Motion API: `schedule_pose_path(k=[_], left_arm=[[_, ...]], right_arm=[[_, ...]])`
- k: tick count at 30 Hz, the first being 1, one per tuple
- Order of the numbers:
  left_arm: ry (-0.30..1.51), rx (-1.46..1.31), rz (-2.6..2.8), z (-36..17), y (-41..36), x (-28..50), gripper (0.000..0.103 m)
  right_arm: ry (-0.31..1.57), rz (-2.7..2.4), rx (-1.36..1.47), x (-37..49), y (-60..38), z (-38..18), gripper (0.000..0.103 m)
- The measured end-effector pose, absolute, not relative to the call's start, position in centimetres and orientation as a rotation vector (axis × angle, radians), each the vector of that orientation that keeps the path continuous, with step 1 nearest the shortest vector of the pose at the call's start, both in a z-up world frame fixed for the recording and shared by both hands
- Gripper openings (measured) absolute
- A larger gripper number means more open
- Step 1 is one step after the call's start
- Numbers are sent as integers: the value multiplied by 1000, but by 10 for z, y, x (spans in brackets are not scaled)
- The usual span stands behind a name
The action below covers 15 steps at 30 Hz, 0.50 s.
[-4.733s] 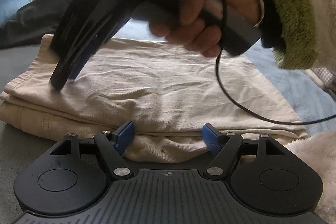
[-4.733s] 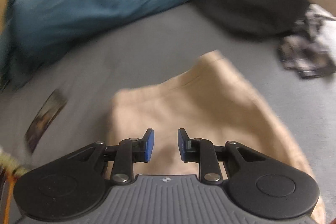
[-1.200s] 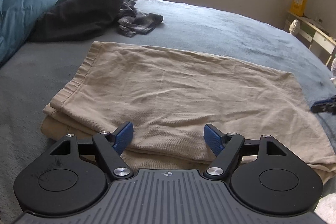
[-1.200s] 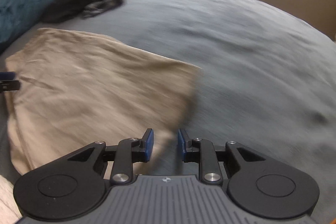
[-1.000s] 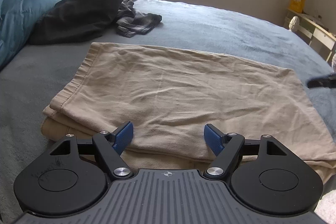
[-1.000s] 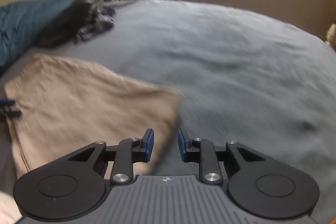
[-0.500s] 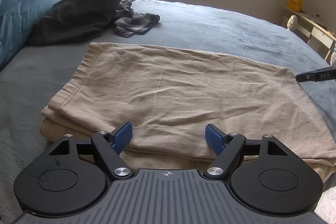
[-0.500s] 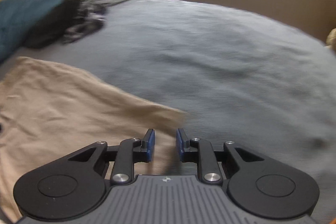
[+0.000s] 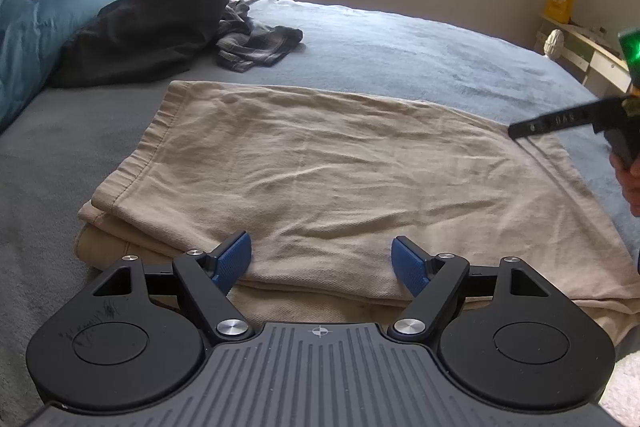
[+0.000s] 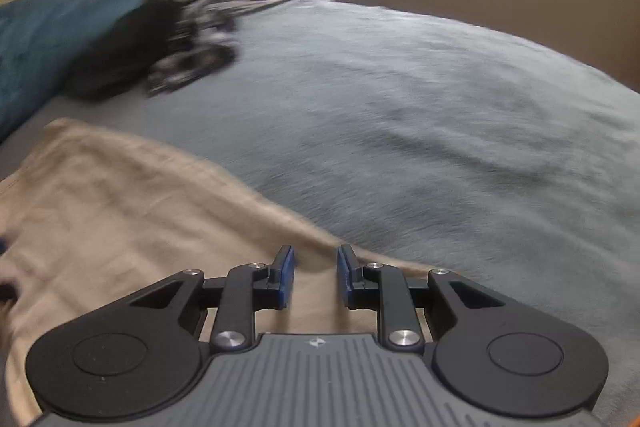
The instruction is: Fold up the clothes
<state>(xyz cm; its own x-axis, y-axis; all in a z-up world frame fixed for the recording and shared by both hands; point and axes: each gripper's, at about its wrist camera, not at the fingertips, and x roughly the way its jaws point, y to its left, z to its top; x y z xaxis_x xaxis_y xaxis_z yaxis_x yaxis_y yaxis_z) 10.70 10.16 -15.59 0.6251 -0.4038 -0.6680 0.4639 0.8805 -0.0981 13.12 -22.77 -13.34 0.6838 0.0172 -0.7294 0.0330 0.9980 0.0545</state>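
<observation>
Beige trousers [image 9: 340, 179] are spread folded on the bed [image 9: 420, 43]; their near edge is straddled by the left gripper [image 9: 322, 261], jaws wide; their corner lies under the right gripper [image 10: 316, 277], jaws narrowly parted, empty.

Trousers [image 9: 340, 179]: beige woven cloth, matt, finely creased, stitched hem. Bedcover [image 9: 420, 47]: grey-blue fleecy cloth, short nap, matt. Duvet [image 9: 32, 27]: teal cloth, soft. Dark garment [image 9: 148, 27]: black matt cloth. Left gripper [image 9: 322, 261]: matt black plastic arms, ribbed grey body, bright metal pivot screws; pads [image 9: 234, 259] blue, fine-textured, rubbery.
</observation>
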Motion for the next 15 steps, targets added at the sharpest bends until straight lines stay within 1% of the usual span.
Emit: schedule_pose_path(k=[5,8,11,13,15], left_arm=[[745,71,-499,-156,103,107,78],[740,65,-507,-156,105,106,78],[734,64,-516,-156,106,106,78],[719,56,-516,-153,109,104,78],[692,42,-511,-148,114,100,78]], right_arm=[[804,195,115,129,-203,-122,27],[820,290,64,133,-180,-127,29],[841,189,34,145,-176,-138,29],[848,134,89,150,-181,-136,31],[842,134,65,143,-176,-127,31]])
